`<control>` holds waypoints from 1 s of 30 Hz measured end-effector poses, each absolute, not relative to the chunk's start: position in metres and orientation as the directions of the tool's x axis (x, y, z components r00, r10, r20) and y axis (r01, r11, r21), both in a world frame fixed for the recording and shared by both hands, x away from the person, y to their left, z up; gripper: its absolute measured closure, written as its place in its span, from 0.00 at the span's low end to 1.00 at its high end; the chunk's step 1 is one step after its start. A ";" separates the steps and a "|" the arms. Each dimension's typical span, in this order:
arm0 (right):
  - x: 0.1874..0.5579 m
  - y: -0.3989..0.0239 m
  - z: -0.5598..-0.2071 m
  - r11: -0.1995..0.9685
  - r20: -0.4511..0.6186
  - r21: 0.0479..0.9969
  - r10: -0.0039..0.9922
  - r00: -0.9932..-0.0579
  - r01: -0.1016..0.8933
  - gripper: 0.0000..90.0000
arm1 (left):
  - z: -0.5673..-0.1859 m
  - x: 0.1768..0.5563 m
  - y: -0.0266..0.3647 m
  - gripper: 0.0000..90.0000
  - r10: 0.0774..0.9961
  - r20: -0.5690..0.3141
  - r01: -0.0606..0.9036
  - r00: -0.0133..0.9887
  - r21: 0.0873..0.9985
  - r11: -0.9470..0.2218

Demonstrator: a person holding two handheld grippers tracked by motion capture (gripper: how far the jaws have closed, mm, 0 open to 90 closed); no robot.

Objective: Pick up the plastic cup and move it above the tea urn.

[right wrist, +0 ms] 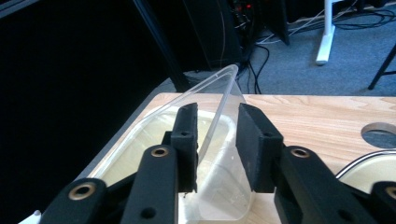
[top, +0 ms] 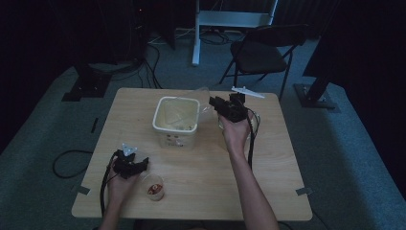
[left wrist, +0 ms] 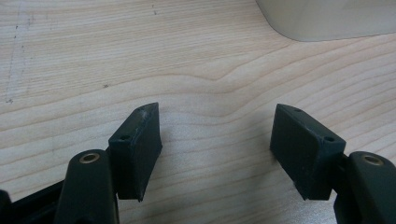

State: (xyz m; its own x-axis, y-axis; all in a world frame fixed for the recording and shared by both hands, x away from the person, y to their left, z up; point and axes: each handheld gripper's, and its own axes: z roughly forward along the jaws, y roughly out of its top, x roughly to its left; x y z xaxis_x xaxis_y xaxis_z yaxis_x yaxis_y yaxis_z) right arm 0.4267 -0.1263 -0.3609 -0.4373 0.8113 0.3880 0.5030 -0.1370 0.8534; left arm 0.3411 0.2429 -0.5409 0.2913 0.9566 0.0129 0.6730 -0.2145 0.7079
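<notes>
Pale wood grain runs across the surface (top: pixel 201 163), and nearest the person a small clear cup (top: pixel 154 188) with something reddish in it stands close to the front edge. Just beside it, on its left, the left gripper (top: pixel 135 166) rests low over the wood in the person's left hand; in the left gripper view its jaws stand apart with nothing between them, bare surface showing in the gap and a corner of the cream tub (left wrist: pixel 327 18) beyond. Farther back, near the middle of the surface, that cream square tub (top: pixel 175 120) sits upright and open. At its right rim the right gripper (top: pixel 216 102) is held up, pointing toward the tub, with a clear plastic container (right wrist: pixel 219 140) tilted over the tub's opening. In the right gripper view the container's thin wall rises between the two jaws, which are parted a little; the left pad lies near the wall, the right one stands off it. Beyond the surface, a dark folding chair (top: pixel 261 52) stands on grey carpet.
</notes>
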 end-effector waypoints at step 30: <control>0.375 -0.125 -0.391 0.069 0.222 0.898 0.781 -0.583 0.434 0.55 | -0.537 0.315 0.262 0.38 0.967 -0.010 0.711 0.255 0.680 -0.180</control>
